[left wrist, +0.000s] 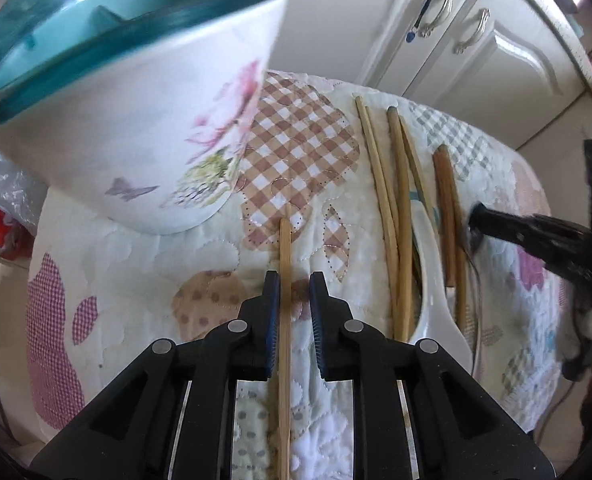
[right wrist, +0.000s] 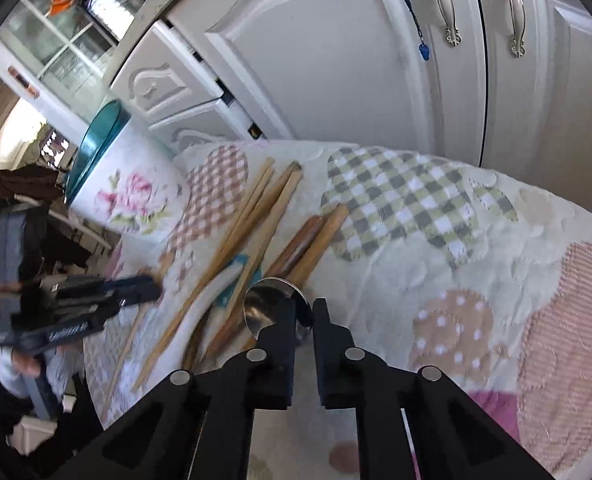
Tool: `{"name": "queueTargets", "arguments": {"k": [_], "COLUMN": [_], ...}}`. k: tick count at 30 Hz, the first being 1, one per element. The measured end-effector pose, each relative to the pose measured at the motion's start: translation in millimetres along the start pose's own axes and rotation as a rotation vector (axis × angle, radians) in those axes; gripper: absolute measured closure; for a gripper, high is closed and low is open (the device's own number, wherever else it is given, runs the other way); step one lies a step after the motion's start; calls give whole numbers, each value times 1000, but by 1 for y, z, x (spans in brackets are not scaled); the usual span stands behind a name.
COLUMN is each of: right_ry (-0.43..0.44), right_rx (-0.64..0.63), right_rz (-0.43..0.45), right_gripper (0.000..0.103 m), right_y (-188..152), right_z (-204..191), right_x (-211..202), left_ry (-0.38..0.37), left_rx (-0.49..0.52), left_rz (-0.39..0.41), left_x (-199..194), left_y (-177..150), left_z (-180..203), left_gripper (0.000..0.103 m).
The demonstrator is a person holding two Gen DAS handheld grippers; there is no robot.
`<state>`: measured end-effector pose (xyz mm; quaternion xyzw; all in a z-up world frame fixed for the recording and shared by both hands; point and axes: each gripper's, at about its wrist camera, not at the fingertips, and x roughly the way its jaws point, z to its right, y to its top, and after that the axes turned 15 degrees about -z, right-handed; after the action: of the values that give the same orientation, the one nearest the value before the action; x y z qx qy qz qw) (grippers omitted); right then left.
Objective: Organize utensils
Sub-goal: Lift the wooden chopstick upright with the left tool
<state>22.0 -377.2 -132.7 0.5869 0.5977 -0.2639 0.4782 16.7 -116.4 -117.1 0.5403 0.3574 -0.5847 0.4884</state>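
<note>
Left wrist view. Left gripper: black, blue-padded jaws standing a little apart, pointing steeply down over a quilted patchwork cloth. One pale wooden chopstick runs lengthwise through the gap, close against the left pad; the right pad stands clear of it, so nothing is clamped. Utensil holder: white, floral print, teal rim, tilted and blurred, upper left. Loose wooden chopsticks: several, lying side by side on the cloth to the right, some overlapping a white dish. Two darker brown sticks lie further right. Right gripper: blurred, entering from the right edge beside those sticks. White cabinet doors with metal handles stand behind.

Right wrist view. Right gripper: jaws drawn nearly together, only a narrow slot between them. Metal spoon: its bowl shows just ahead of the left finger; whether the pads pinch its handle cannot be told. Chopsticks fan out ahead-left on the cloth, across the white dish; the brown sticks lie just beyond the spoon. Floral holder stands at the cloth's far left. Left gripper, blurred, is at left, a hand behind it. Cabinet doors fill the background.
</note>
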Motion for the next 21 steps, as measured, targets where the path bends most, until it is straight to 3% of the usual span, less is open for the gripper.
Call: {"name": "queueTargets", "arguments": {"k": [7, 10, 15, 20, 21], "right_ry": [-17, -54, -14, -16, -12], "right_rx": [11, 18, -36, -93, -93], "right_rz": [-61, -40, -40, -47, -47], "right_gripper": [95, 71, 71, 96, 96], "right_y": [-17, -13, -6, -5, -6], "right_z": [-2, 4, -4, -18, -19], "right_x": [-4, -5, 4, 13, 14], "left_ry": [6, 42, 50, 93, 101], "left_rx": [10, 37, 41, 68, 78], "left_rz": [-4, -11, -22, -25, -20], "left_x": [3, 4, 6, 10, 11], "left_y": [7, 8, 11, 16, 16], "left_z": [3, 8, 9, 22, 24], "left_gripper": [89, 89, 89, 89, 92]}}
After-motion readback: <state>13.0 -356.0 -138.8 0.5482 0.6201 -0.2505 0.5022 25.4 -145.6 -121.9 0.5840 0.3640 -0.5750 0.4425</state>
